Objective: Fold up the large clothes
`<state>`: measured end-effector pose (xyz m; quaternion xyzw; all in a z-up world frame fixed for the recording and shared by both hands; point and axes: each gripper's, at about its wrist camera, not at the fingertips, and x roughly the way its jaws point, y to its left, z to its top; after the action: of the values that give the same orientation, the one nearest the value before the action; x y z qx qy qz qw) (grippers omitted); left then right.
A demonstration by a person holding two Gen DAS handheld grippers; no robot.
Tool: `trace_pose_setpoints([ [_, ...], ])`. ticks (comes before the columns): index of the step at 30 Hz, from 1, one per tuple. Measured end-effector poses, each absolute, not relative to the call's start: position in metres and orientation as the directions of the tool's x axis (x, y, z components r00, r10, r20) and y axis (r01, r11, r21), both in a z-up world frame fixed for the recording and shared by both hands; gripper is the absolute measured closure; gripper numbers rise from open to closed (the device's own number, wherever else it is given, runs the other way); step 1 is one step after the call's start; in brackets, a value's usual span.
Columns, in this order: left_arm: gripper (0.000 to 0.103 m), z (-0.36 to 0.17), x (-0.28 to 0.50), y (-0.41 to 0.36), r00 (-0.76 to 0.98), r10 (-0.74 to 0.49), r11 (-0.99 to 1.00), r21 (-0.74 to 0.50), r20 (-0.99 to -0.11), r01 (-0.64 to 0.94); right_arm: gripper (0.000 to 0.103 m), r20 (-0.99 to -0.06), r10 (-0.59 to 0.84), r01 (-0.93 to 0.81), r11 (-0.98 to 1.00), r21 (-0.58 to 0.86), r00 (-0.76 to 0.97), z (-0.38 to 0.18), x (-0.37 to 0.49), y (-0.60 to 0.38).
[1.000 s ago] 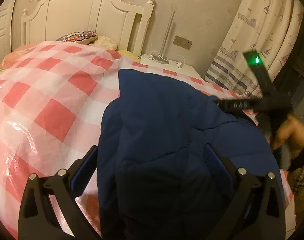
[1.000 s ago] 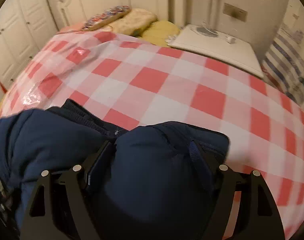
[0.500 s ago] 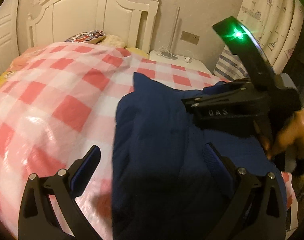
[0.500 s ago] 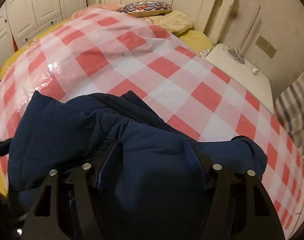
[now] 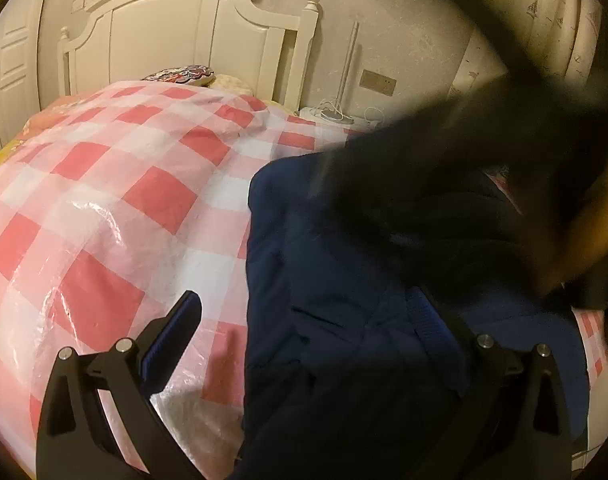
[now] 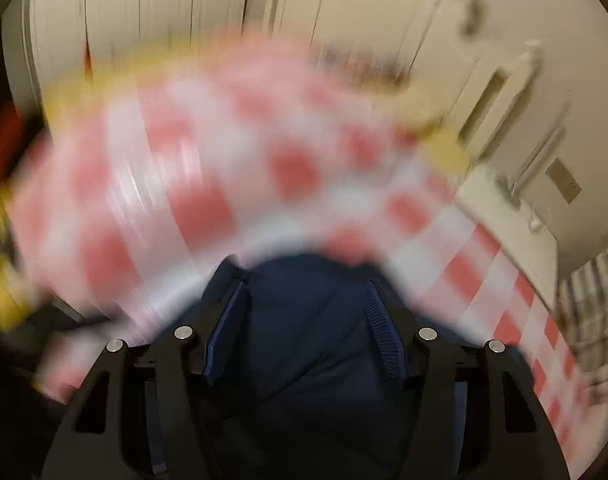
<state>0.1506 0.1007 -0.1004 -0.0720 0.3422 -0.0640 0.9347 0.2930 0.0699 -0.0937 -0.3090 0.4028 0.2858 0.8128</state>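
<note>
A dark navy padded jacket [image 5: 343,280] lies on the bed's red and white checked cover [image 5: 104,200]. In the left wrist view my left gripper [image 5: 304,320] is open; the jacket's edge lies between its fingers and over the right one. My right gripper crosses that view as a dark blur [image 5: 483,152] above the jacket. In the right wrist view, which is badly blurred, my right gripper [image 6: 304,320] has navy jacket cloth [image 6: 304,360] bunched between its fingers, and its jaws stand part closed on it.
A white headboard [image 5: 184,40] and pillows [image 5: 184,74] are at the bed's far end. A white bedside table [image 5: 331,114] with cables stands beside it, with a curtain [image 5: 563,20] at the right. White wardrobe doors [image 6: 144,20] line the far side.
My right gripper has swung fast across and up with the jacket cloth, blurring both views. The jacket has shifted right, so the left finger of my left gripper now stands free of it.
</note>
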Motion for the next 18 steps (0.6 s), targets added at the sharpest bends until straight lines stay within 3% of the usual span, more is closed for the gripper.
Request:
trace_pose_setpoints([
  [5, 0.002, -0.103, 0.152, 0.105, 0.746, -0.167, 0.982, -0.179, -0.645, 0.066, 0.043, -0.831, 0.148, -0.691, 0.642, -0.331, 0.536, -0.100, 0.299, 0.086],
  [10, 0.002, -0.107, 0.151, 0.110, 0.744, -0.200, 0.974, -0.212, -0.637, 0.081, 0.042, -0.783, 0.290, -0.671, 0.711, -0.208, 0.550, -0.056, 0.276, 0.043],
  [12, 0.002, -0.109, 0.151, 0.112, 0.741, -0.218, 0.969, -0.234, -0.635, 0.085, 0.038, -0.731, 0.312, -0.618, 0.764, -0.187, 0.607, -0.038, 0.263, 0.009],
  [14, 0.002, -0.109, 0.151, 0.113, 0.740, -0.227, 0.966, -0.245, -0.633, 0.087, 0.015, -0.720, 0.274, -0.557, 0.810, -0.185, 0.637, -0.041, 0.259, -0.022],
  [15, 0.002, -0.109, 0.151, 0.113, 0.739, -0.231, 0.964, -0.251, -0.633, 0.087, 0.011, -0.736, 0.239, -0.537, 0.821, -0.195, 0.633, -0.052, 0.260, -0.031],
  [16, 0.002, -0.110, 0.152, 0.113, 0.733, -0.240, 0.962, -0.260, -0.636, 0.089, 0.009, -0.766, 0.207, -0.530, 0.825, -0.198, 0.609, -0.066, 0.264, -0.038],
  [18, 0.002, -0.109, 0.154, 0.113, 0.710, -0.273, 0.953, -0.285, -0.649, 0.106, 0.008, -0.762, 0.306, -0.537, 0.841, -0.065, 0.571, -0.083, 0.265, -0.065],
])
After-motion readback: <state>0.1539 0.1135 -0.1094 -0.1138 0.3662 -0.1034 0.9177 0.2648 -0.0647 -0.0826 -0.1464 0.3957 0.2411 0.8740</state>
